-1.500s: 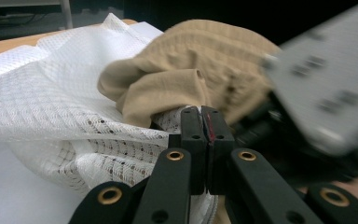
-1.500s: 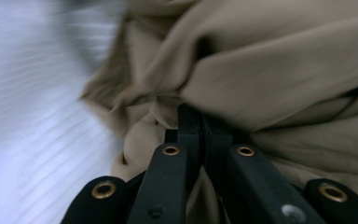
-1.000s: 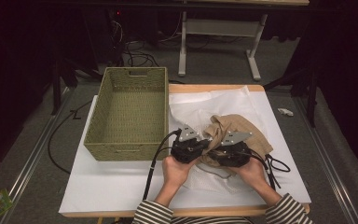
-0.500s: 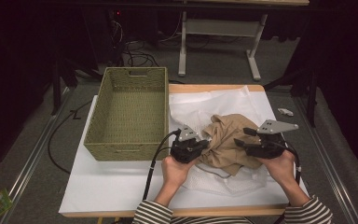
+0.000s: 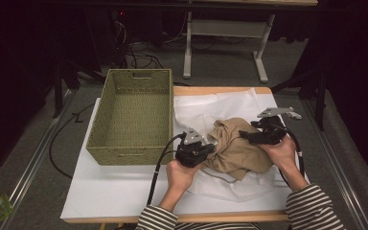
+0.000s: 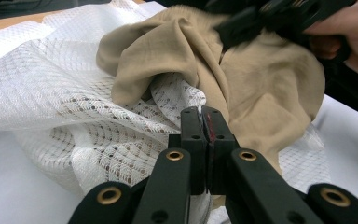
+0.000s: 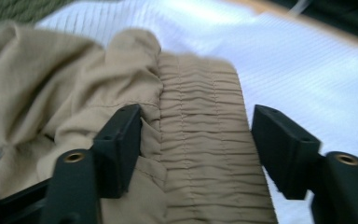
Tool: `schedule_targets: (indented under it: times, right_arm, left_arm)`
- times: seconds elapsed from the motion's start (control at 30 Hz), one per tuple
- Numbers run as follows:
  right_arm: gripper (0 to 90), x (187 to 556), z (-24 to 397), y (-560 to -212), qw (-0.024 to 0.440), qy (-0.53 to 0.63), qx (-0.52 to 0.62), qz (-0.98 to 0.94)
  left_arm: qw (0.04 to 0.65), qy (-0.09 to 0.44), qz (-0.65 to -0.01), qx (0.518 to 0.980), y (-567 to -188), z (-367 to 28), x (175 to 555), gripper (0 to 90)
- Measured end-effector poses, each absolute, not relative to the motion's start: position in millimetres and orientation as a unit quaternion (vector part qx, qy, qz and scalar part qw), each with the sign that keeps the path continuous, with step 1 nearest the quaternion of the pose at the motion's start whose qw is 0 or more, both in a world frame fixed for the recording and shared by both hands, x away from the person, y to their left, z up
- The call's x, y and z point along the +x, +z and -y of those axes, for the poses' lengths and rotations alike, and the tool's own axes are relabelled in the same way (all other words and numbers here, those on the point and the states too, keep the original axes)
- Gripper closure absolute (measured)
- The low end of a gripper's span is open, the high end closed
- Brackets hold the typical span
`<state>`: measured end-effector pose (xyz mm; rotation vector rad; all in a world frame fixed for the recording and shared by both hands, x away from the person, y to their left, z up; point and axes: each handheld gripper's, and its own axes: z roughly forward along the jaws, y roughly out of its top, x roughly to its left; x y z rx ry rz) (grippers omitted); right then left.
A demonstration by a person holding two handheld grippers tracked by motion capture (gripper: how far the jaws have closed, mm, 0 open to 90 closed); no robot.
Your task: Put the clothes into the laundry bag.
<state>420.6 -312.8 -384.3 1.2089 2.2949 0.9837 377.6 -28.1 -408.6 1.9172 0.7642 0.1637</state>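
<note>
Two grippers: left gripper (image 5: 210, 149) jaws clamp tan garment (image 5: 239, 146); right gripper (image 5: 243, 134) jaws just opened over it.

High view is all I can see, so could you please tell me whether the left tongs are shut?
Observer: Yes, the left tongs are pressed fully together, with their tips at the edge of the tan garment. I cannot tell whether a fold is pinched.
Operator: Thank you. And the right tongs?
Observer: The right tongs are open, having just been opening, and they straddle the garment's gathered band.
Operator: What is the white material beneath the garment?
Observer: It is a white mesh cloth with an open net weave, lying crumpled.
</note>
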Motion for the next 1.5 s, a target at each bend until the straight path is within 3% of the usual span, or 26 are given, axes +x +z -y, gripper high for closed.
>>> schedule_targets:
  times: [0.03,0.07,0.1,0.2,0.33,0.6,0.83,1.0,1.1,1.23,1.33,1.4,1.43,1.5]
  right_arm:
    - [37.6,421,313,-384,0.183,0.349,0.428,-0.813]
    - [51.3,424,309,-391,0.161,0.337,0.422,-0.826]
    - [51.3,424,309,-391,0.161,0.337,0.422,-0.826]
    - [79.7,420,308,-392,0.157,0.332,0.401,-0.839]
    - [88.0,401,309,-381,0.164,0.356,0.356,-0.848]
    - [89.6,369,306,-379,0.148,0.380,0.309,-0.859]
    - [89.7,349,281,-402,0.118,0.345,0.264,-0.893]
    - [89.5,357,264,-422,0.133,0.319,0.267,-0.900]
    - [90.0,379,257,-439,0.185,0.281,0.301,-0.892]
    - [90.0,394,261,-447,0.167,0.291,0.333,-0.881]
    - [85.3,389,263,-442,0.168,0.298,0.333,-0.879]
    - [76.2,381,269,-433,0.163,0.317,0.326,-0.876]
    - [67.3,371,276,-421,0.161,0.343,0.327,-0.866]
    - [63.3,367,280,-414,0.164,0.357,0.326,-0.860]
  left_arm:
    - [0.509,0.068,-0.318,0.797,-409,28,378,88.8]
    - [0.506,0.069,-0.319,0.798,-409,26,379,88.9]
    - [0.506,0.069,-0.319,0.798,-409,26,379,88.8]
    - [0.508,0.070,-0.322,0.796,-408,24,380,88.8]
    - [0.510,0.068,-0.326,0.793,-409,24,382,88.9]
    - [0.519,0.068,-0.335,0.784,-407,20,385,88.9]
    - [0.537,0.071,-0.327,0.775,-394,20,382,88.8]
    - [0.542,0.067,-0.317,0.775,-390,22,377,88.9]
    - [0.538,0.065,-0.315,0.779,-394,25,376,88.9]
    - [0.534,0.064,-0.315,0.782,-399,26,376,88.9]
    - [0.532,0.065,-0.317,0.782,-402,24,376,88.9]
    - [0.531,0.066,-0.320,0.782,-403,21,376,88.9]
    - [0.531,0.066,-0.322,0.781,-403,20,376,88.9]
    - [0.529,0.067,-0.324,0.782,-404,19,377,88.9]
